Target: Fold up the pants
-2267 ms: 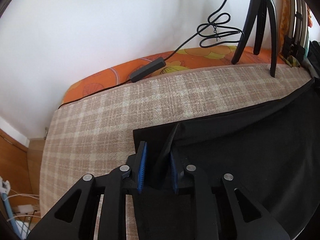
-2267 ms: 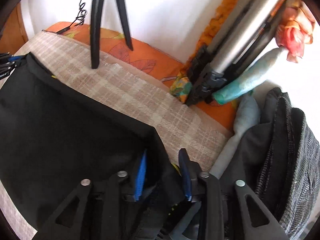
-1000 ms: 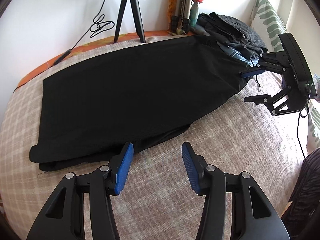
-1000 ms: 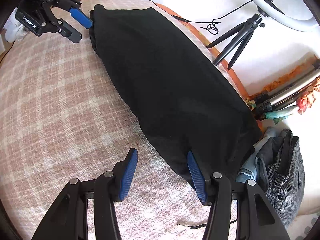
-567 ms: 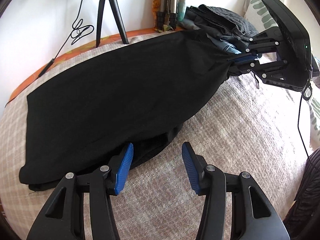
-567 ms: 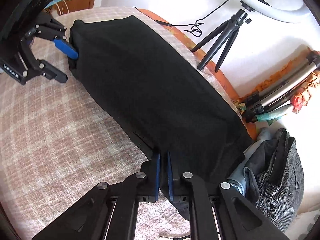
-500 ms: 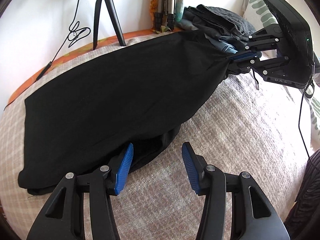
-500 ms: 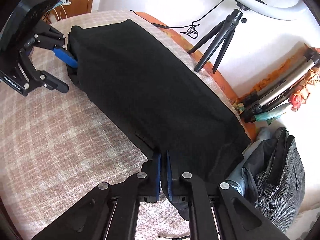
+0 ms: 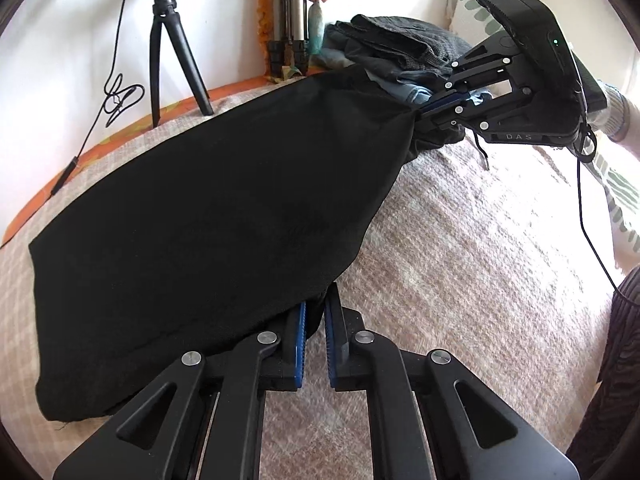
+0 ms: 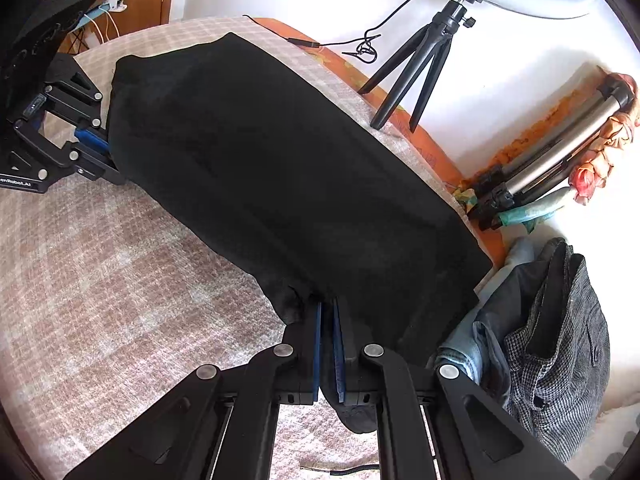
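Observation:
Black pants (image 9: 208,216) lie folded lengthwise across the plaid bedspread (image 9: 460,240). In the left wrist view my left gripper (image 9: 314,308) is closing on the near edge of the leg end, with black cloth pinched between its blue pads. My right gripper (image 9: 424,110) grips the far waist end at the upper right. In the right wrist view my right gripper (image 10: 328,308) is shut on the near edge of the pants (image 10: 280,168), cloth hanging through its pads. The left gripper (image 10: 96,140) holds the far end at the left.
A pile of grey and blue clothes (image 10: 552,320) lies just right of the waist end. A ring-light tripod (image 10: 420,68) with its cable stands at the wall behind the pants. Folded tripods (image 10: 552,160) lean in the corner. A leaf-print pillow (image 9: 616,184) lies at the right.
Both grippers stood open at the near edge, then closed on the cloth: the right one first, the left one just now. The gripped edge has lifted slightly.

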